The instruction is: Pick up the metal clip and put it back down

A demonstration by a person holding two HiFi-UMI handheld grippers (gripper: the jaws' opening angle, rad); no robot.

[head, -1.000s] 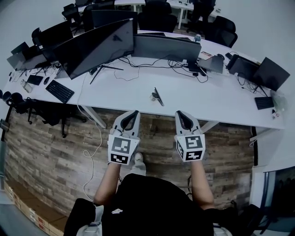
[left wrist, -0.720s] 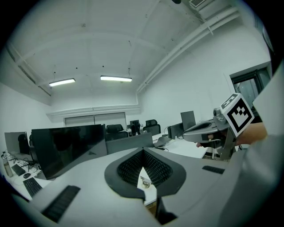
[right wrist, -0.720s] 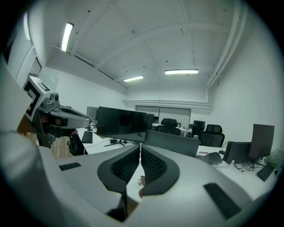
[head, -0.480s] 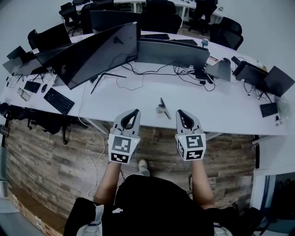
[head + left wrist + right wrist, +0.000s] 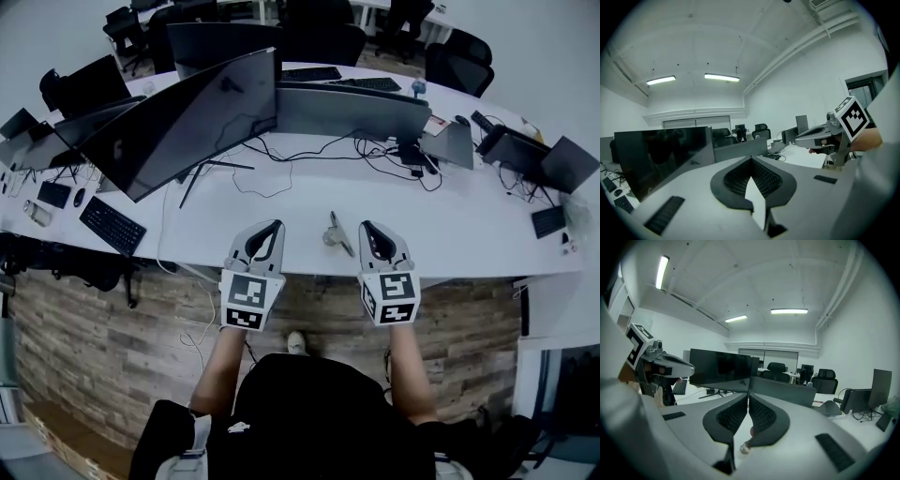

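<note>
The left gripper (image 5: 273,231) and the right gripper (image 5: 367,231) are held side by side over the front edge of the white desk (image 5: 450,220), each with its jaws pressed together and nothing caught in them. Between their tips, touched by neither, the metal clip (image 5: 336,233) is seen lying on the desk: small, silvery-grey, a thin straight arm slanted beside a rounded end. Monitors (image 5: 352,108) are ranged behind.

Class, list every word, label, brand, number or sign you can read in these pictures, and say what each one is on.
No readable text anywhere.
Left marker cube: black-and-white squares only, no letters.
Right marker cube: likewise.
Keyboard at the left: keys too small to read.
Monitors: screens dark, nothing shown.
</note>
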